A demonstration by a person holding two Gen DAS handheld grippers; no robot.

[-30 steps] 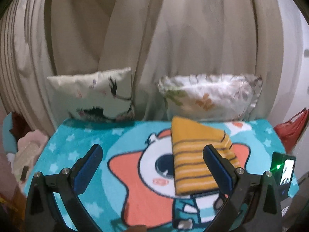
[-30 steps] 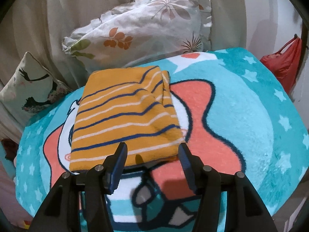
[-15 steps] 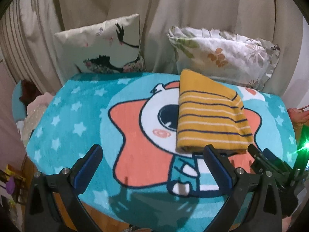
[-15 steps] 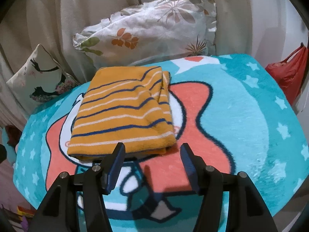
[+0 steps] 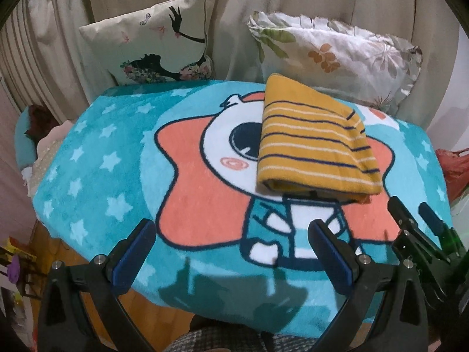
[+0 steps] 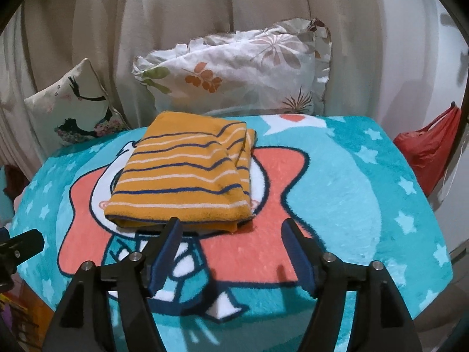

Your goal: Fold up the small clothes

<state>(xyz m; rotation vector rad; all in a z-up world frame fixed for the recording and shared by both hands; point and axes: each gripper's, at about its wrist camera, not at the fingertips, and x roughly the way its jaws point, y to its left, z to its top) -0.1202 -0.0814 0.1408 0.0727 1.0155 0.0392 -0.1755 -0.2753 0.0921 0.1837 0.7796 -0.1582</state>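
Left wrist — folded garment (image 5: 315, 143), seemingly unlabelled.

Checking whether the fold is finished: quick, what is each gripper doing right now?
Left gripper: open, holding nothing.
Right gripper: jaws opening, nothing between them; folded striped garment lies free.

Black left gripper (image 5: 228, 252) and right gripper (image 6: 231, 249) frames (silver screws), blue-padded jaws.

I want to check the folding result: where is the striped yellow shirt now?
The folded shirt lies on the cartoon blanket, just in front of the flowered pillow; in the right wrist view it is left of centre.
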